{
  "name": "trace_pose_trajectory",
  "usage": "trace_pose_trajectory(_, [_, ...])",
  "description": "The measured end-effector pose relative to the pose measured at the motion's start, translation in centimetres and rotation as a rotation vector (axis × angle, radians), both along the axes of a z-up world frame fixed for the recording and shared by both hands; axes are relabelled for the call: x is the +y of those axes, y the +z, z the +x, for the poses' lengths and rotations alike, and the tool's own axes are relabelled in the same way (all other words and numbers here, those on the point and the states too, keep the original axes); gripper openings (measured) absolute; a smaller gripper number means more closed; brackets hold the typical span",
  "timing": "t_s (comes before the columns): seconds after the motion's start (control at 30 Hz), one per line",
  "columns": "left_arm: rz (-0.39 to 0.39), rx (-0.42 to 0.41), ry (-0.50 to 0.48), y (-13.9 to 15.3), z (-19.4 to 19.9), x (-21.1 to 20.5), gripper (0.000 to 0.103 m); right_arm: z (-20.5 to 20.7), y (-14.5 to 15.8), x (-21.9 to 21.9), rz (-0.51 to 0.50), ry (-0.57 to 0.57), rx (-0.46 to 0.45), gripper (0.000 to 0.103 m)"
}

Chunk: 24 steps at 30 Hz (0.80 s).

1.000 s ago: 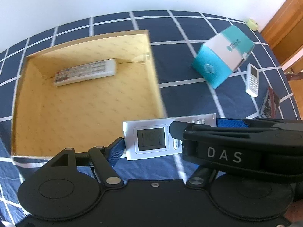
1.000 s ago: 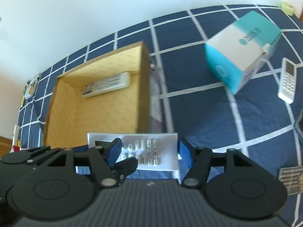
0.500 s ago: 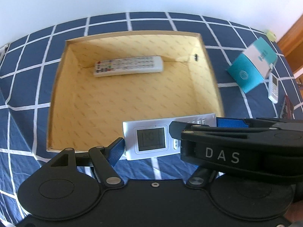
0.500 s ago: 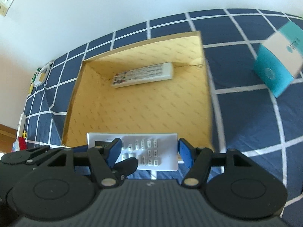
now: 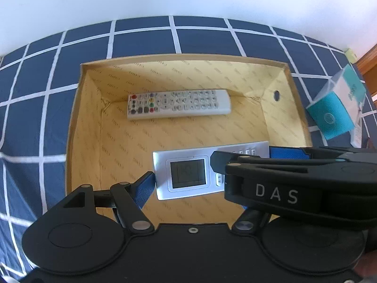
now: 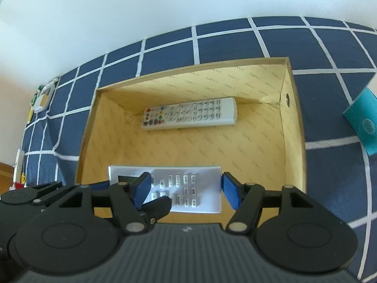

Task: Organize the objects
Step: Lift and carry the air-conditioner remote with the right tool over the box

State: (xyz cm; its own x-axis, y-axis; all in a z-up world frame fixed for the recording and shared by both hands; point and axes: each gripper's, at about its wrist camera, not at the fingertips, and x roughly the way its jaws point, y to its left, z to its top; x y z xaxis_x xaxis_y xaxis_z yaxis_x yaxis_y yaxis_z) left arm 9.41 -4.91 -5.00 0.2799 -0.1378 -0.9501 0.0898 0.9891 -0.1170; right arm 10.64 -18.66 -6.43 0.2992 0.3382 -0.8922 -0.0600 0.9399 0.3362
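Grippers, left (image 5: 211,168) and right (image 6: 183,189), both pinching the silver display remote (image 5: 186,174), should lower it level into the tan cardboard box (image 5: 165,75), clear of the white button remote (image 5: 179,103).

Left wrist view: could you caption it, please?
Silver remote held lengthwise over the cardboard box, where a white remote lies.

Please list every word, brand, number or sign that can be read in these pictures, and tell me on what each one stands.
"DAS": white letters on the black arm of the right gripper, seen in the left wrist view.
Silver remote: display and button marks too blurred.
White remote: button labels too small.
Cardboard box: repeated lining print unreadable.
Teal box: logo and text blurred.
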Motion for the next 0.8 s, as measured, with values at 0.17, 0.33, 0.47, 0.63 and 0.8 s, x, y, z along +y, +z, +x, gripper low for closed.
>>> trace_pose_trajectory(0.17, [-0.007, 0.025, -0.011, -2.0, 3.0, 0.6, 0.070, 2.9, -2.0, 0.4, -0.003, -0.013, 0.024, 0.065])
trace_pose_trajectory(0.33, [-0.003, 0.041, -0.026, -3.3, 5.7, 0.9, 0.070, 5.5, -3.6, 0.5, -0.001, -0.029, 0.044, 0.065])
trace_pose_trajectory(0.47, [-0.010, 0.052, -0.024, -4.4, 7.5, 1.4, 0.070, 7.4, -4.6, 0.8, -0.003, -0.029, 0.055, 0.065])
trace_pose_trajectory(0.63, [-0.017, 0.061, -0.015, -5.6, 9.2, 2.1, 0.070, 9.6, -5.8, 1.4, -0.011, -0.017, 0.065, 0.065])
trace_pose_trajectory(0.8, [-0.026, 0.063, -0.012, -6.5, 10.7, 2.3, 0.070, 11.1, -6.7, 1.6, -0.019, -0.013, 0.069, 0.065])
